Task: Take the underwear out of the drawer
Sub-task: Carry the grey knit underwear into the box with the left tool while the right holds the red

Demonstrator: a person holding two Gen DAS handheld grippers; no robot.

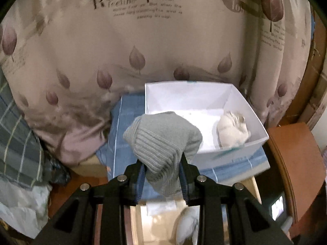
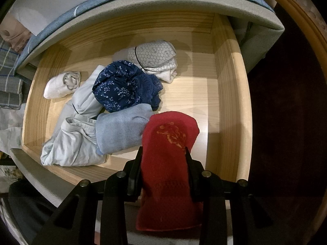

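Softness and lightness are to be expected of every piece: the grey ribbed knit bundle (image 1: 163,143) is clamped at its bunched lower end in the left gripper (image 1: 162,167) at 9 o'clock of the white open-topped box (image 1: 241,106), and the red knit bundle (image 2: 169,143) is pinched likewise in the right gripper (image 2: 163,159). In the pale wooden drawer (image 2: 231,94) the dark blue floral lace-trimmed garment (image 2: 124,85) is best taken at its raised crown, with bare floor left at 3 o'clock and the overhanging bed edge at 12 o'clock.
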